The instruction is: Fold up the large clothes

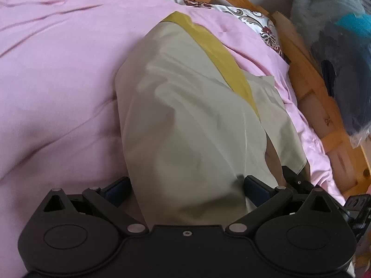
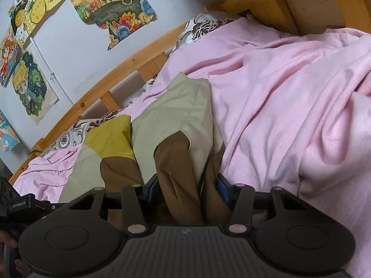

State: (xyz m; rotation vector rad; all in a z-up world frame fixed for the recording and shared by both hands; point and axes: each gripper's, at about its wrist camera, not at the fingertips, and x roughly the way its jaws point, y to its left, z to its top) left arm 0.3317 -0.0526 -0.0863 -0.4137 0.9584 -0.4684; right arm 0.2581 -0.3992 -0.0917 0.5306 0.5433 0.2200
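Left wrist: beige garment [image 1: 185, 115] bunched between left claw [image 1: 185, 190] fingers.

A bedroom in a home, most likely a child's. Wooden bed frame [image 2: 129, 64] of pale pine with slatted rails, running along a plain white wall [image 2: 76, 53]. Rumpled pink sheet [image 2: 289, 106] spread over the mattress, with a floral-patterned pillow [image 2: 204, 26] at the edge. Hand-coloured cartoon drawings [image 2: 116, 4] stuck on the wall above the bed. Bagged soft bedding [image 1: 336, 53] stacked beside the frame.
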